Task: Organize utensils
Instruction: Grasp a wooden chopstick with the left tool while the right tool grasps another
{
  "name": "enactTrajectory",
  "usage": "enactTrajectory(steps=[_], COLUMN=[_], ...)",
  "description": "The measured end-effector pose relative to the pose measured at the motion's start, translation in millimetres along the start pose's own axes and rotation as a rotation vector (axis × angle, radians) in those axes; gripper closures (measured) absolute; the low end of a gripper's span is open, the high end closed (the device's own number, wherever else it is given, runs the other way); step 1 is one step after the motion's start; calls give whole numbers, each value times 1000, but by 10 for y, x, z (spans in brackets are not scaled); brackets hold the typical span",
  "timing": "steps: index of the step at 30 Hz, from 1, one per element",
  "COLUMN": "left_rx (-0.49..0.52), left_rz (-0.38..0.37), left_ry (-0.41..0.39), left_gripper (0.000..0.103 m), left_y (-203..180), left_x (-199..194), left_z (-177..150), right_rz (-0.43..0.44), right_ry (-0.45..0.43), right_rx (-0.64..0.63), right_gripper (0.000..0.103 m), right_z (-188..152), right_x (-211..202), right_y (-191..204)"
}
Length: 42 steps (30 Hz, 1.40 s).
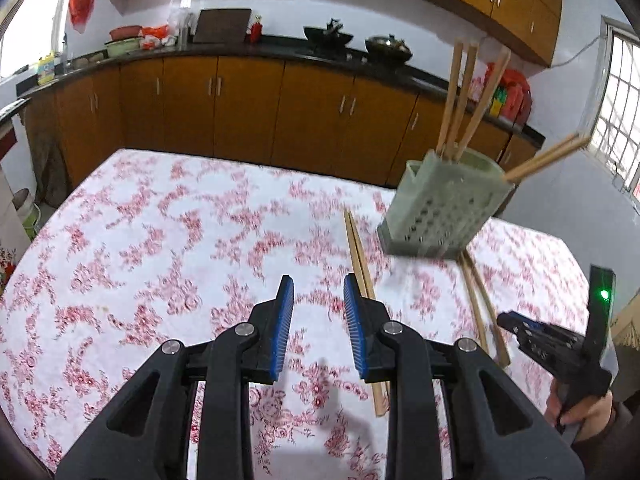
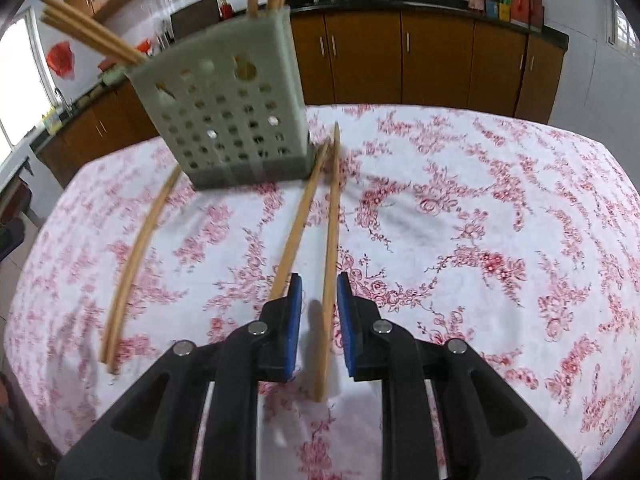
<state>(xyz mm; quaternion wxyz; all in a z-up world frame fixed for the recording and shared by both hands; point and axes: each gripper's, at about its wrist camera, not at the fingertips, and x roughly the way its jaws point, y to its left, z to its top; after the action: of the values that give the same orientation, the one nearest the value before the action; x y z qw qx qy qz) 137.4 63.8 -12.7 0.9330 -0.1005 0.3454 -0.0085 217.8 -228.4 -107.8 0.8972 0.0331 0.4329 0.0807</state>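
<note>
A pale green perforated utensil holder [image 1: 440,208] [image 2: 228,120] stands on the floral tablecloth with several wooden chopsticks [image 1: 460,100] sticking out of it. A pair of chopsticks [image 1: 360,264] lies just right of my left gripper [image 1: 319,284], which is open and empty. Another pair [image 1: 480,304] lies by the holder. In the right wrist view my right gripper [image 2: 319,284] is open, with one chopstick [image 2: 330,248] lying between its fingers and another [image 2: 300,216] under the left finger. A further pair [image 2: 136,256] lies to the left. The right gripper also shows in the left wrist view [image 1: 520,326].
The table [image 2: 500,208] is covered in a white cloth with red flowers. Brown kitchen cabinets [image 1: 248,108] and a dark counter with woks [image 1: 388,46] stand behind it. A window [image 1: 616,108] is at the right.
</note>
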Motion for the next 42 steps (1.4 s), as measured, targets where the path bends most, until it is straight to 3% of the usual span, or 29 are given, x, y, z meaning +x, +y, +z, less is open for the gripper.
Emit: enactTrajectory(steps=[2, 4, 12, 20, 32, 38, 42], left_rx=[10, 18, 38, 58, 119, 76, 67], left_rz=[-11, -26, -84, -84, 11, 95, 61], left_ry=[23, 44, 156, 234, 216, 198, 196], left_gripper=[76, 76, 76, 83, 95, 96, 95], left_y=[-15, -57, -210, -352, -454, -119, 39], left_x=[69, 130, 497, 772, 861, 924, 905], left_z=[-38, -94, -244, -398, -424, -289, -269], right_rz=[-14, -42, -131, -147, -139, -100, -85], right_ry=[15, 2, -24, -29, -27, -20, -23], right_rx=[-4, -15, 170, 140, 130, 115, 101], right_gripper=[85, 95, 95, 95, 95, 95, 95], right_z=[-13, -39, -34, -52, -41, -89, -149], right_x=[67, 78, 3, -25, -65, -92, -123], right_y=[3, -3, -567, -593, -578, -504, -444])
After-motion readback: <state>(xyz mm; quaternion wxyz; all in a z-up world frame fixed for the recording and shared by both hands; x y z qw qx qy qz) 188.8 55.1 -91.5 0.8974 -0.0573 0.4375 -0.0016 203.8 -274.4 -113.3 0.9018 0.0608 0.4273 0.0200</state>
